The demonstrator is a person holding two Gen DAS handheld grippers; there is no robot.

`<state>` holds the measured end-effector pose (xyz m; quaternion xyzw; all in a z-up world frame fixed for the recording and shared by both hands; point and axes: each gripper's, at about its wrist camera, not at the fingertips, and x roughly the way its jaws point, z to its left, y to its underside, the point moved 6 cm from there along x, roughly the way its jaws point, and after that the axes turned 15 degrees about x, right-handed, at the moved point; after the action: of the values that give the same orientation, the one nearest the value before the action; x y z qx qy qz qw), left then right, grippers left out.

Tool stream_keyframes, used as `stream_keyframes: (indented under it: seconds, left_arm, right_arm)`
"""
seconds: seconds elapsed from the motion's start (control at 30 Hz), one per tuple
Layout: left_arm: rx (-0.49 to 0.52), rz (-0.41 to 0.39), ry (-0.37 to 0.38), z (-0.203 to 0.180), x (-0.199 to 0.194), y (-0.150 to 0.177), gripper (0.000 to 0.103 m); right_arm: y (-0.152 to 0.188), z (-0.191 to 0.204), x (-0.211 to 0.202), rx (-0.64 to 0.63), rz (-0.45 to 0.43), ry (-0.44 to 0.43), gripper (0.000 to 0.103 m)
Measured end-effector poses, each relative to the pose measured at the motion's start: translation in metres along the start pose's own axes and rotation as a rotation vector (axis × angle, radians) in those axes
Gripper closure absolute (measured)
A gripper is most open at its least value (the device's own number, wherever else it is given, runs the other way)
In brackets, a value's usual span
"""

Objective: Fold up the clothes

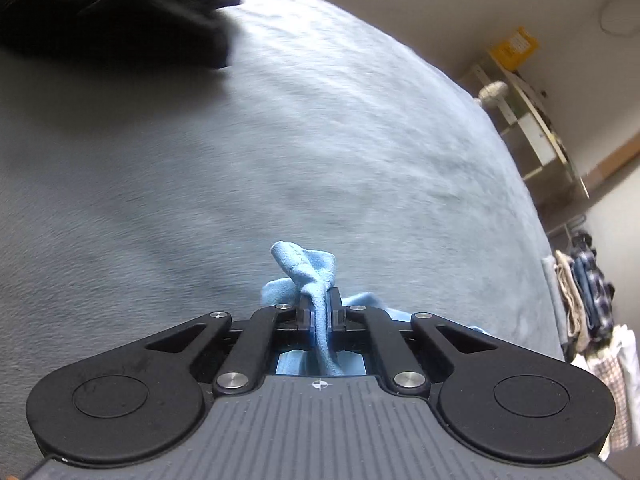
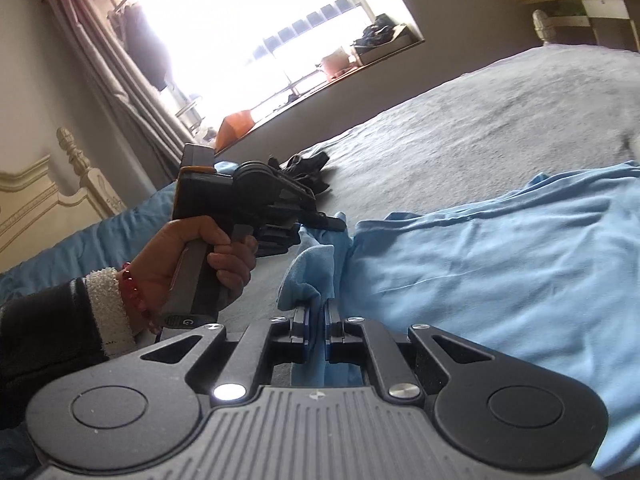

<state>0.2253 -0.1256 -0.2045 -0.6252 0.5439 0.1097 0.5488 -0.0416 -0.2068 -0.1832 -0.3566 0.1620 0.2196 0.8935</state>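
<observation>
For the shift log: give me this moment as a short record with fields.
surface: bed with grey-blue cover
garment: light blue garment, spread on the bed
left claw: shut on a bunched fold of the garment
right claw: shut on the garment's edge
other clothes: dark garment farther off on the bed
holder: hand grips the left tool's handle

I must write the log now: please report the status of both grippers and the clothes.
Left gripper shut on light blue garment. Right gripper shut on same garment's edge. Garment lies rumpled on grey bedspread. Black clothing farther off, not in the way.
</observation>
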Motion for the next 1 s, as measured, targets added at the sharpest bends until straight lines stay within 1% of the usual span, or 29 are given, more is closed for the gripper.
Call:
stream_keyframes:
  seconds: [0.13, 0.23, 0.37, 0.43, 0.57, 0.7, 0.77, 0.83, 0.87, 0.9, 0.93, 0.97, 1.0]
  left_arm:
    - [0.087, 0.000, -0.006, -0.058, 0.011, -0.014, 0.100]
    - [0.163, -0.001, -0.003, -0.106, 0.025, -0.018, 0.100]
    - [0.262, 0.019, 0.006, -0.170, 0.057, -0.010, 0.100]
    - [0.308, 0.038, -0.004, -0.199, 0.078, -0.002, 0.100]
    - [0.397, 0.080, -0.034, -0.244, 0.112, 0.019, 0.100]
    - [0.509, 0.139, -0.107, -0.274, 0.139, 0.042, 0.100]
    - [0.540, 0.152, -0.117, -0.284, 0.145, 0.049, 0.100]
    - [0.566, 0.159, -0.127, -0.292, 0.150, 0.055, 0.100]
    - [0.575, 0.162, -0.125, -0.295, 0.152, 0.057, 0.100]
    - [0.581, 0.176, -0.102, -0.299, 0.154, 0.060, 0.100]
    - [0.586, 0.193, -0.075, -0.302, 0.157, 0.063, 0.098]
    - [0.594, 0.210, -0.065, -0.304, 0.158, 0.066, 0.095]
    - [0.608, 0.217, -0.060, -0.306, 0.157, 0.066, 0.091]
  right_arm:
    - [-0.018, -0.023, -0.023, 0.066, -0.074, 0.045, 0.097]
    - [-0.033, -0.045, -0.045, 0.129, -0.150, 0.087, 0.097]
    - [-0.045, -0.083, -0.077, 0.249, -0.254, 0.154, 0.097]
    - [-0.048, -0.104, -0.089, 0.315, -0.276, 0.180, 0.097]
    - [-0.046, -0.147, -0.105, 0.447, -0.325, 0.226, 0.097]
    - [-0.041, -0.185, -0.112, 0.611, -0.325, 0.240, 0.097]
    - [-0.036, -0.200, -0.113, 0.673, -0.317, 0.260, 0.097]
    - [-0.033, -0.212, -0.115, 0.737, -0.314, 0.259, 0.097]
    - [-0.032, -0.216, -0.116, 0.766, -0.316, 0.257, 0.097]
    - [-0.031, -0.219, -0.118, 0.782, -0.319, 0.258, 0.097]
    - [-0.030, -0.221, -0.118, 0.791, -0.320, 0.261, 0.097]
    - [-0.029, -0.223, -0.118, 0.799, -0.319, 0.264, 0.097]
    - [-0.028, -0.226, -0.118, 0.811, -0.315, 0.266, 0.097]
